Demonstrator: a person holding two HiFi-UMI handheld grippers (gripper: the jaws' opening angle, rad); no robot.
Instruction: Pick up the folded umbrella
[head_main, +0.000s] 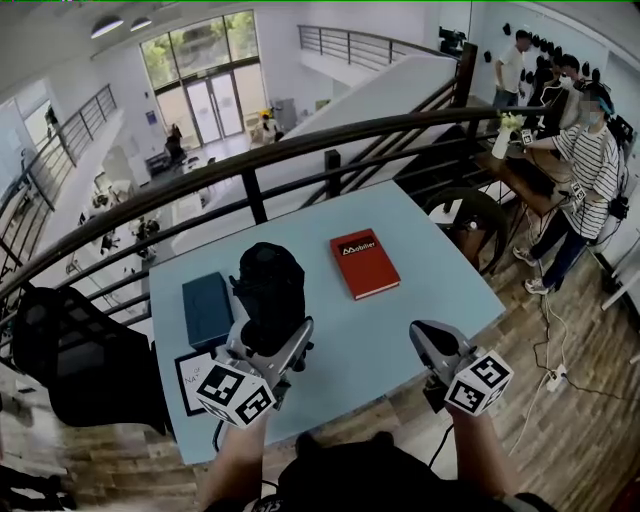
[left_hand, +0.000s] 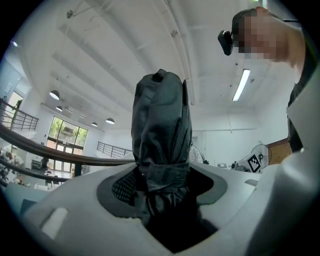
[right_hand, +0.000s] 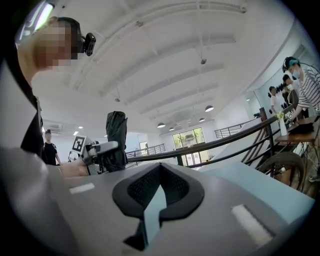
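The folded umbrella (head_main: 268, 290) is black, wrapped in its sleeve, and stands upright above the left part of the light blue table (head_main: 420, 260). My left gripper (head_main: 272, 342) is shut on its lower part. In the left gripper view the umbrella (left_hand: 161, 125) rises from between the pads, with my left gripper (left_hand: 160, 197) clamped round its strap band. My right gripper (head_main: 432, 340) hovers over the table's front right, apart from the umbrella. In the right gripper view its jaws (right_hand: 159, 172) meet at the tips with nothing between them, and the umbrella (right_hand: 116, 130) shows upright at the left.
A red book (head_main: 364, 263) lies mid-table and a teal box (head_main: 207, 308) at the left, with a white marker card (head_main: 188, 385) in front of it. A dark railing (head_main: 250, 170) runs behind the table. A black chair (head_main: 70, 360) stands at the left. People (head_main: 590, 150) stand at the right.
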